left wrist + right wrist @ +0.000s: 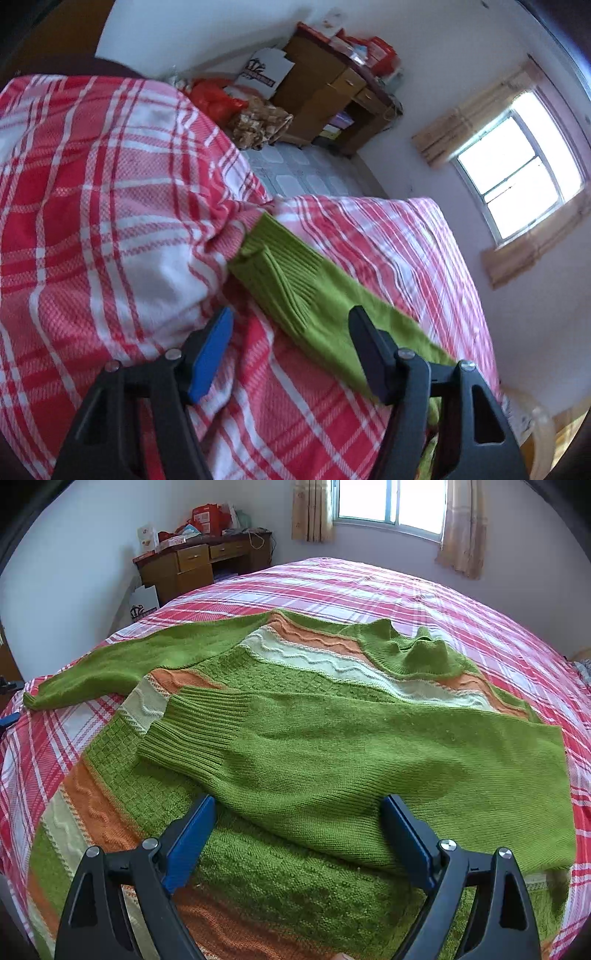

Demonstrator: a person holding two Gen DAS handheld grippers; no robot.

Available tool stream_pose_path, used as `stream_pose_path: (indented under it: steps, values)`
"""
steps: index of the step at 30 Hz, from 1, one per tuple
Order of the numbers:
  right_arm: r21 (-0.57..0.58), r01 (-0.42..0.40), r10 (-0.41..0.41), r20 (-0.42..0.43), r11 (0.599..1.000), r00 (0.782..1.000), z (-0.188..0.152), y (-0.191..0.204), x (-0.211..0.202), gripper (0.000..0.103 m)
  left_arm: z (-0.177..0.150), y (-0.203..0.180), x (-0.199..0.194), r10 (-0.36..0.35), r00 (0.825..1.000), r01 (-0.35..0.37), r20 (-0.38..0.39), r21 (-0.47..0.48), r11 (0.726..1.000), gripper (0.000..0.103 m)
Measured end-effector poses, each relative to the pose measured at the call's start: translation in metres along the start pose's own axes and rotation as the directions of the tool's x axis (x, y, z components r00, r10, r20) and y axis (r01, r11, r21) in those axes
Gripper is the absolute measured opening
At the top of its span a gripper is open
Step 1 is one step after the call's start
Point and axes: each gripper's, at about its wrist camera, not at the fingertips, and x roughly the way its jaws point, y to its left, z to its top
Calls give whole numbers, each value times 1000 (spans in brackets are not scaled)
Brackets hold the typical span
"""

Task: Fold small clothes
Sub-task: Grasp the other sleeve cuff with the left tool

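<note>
- Green sweater [295,716] spread flat on the plaid bed cover [369,587], collar toward the window [388,500], presumably laid out this way so the folds land square.
- One sleeve [332,753] already crossed over the chest, ribbed cuff resting on the striped front; likely the first fold, keeping the bulk inside the body outline.
- Other sleeve [122,661] stretched out toward the bed's edge, cuff lying on the cover, not yet brought in.
- Right tool [298,834] hovering just above the folded sleeve, jaws wide apart, nothing between the pads; seemingly parked after laying that sleeve down.
- Left tool [291,347] aimed down at the outstretched sleeve's ribbed cuff [273,273], jaws part-way apart, one finger over the green knit, the other over bare plaid cover; no pinch on the cloth visible.
- Approach from the cuff end judged sensible: a grip there lets the whole sleeve swing across in one sweep.
- Risk judged: soft knit bunching or dragging the body askew.
</note>
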Motion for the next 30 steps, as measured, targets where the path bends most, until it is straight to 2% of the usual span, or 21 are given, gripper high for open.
stream_pose_path:
  steps: [11, 13, 14, 15, 16, 18, 23, 30]
  values:
    - [-1, 1, -1, 1, 1000, 1000, 0, 0, 0, 91, 10, -7, 31, 9, 1000, -10, -23, -17, 1000, 65]
    - [-1, 1, -1, 1, 1000, 1000, 0, 0, 0, 91, 13, -8, 39, 31, 999, -32, -24, -9, 999, 52]
    - [0, 1, -1, 1, 1000, 1000, -1, 0, 0, 91, 13, -6, 38, 40, 999, -40, -19, -10, 999, 38]
    - [0, 1, -1, 2, 1000, 1000, -1, 1, 0, 91, 14, -5, 39, 40, 999, -40, -12, -8, 999, 13]
    - [-1, 1, -1, 2, 1000, 1000, -1, 1, 0, 91, 16, -6, 40, 33, 999, -33, -13, 3, 999, 7]
    - [-2, 4, -4, 2, 1000, 1000, 0, 0, 0, 91, 18, -3, 32, 52, 998, -53, 16, 19, 998, 8]
    - [-2, 5, -5, 2, 1000, 1000, 1, -1, 0, 91, 23, -12, 18, 9, 998, -12, 59, 65, 998, 6]
    - [-1, 5, -5, 3, 1000, 1000, 1, -1, 0, 91, 24, -45, -4, -61, 992, 38, 115, 187, 982, 5]
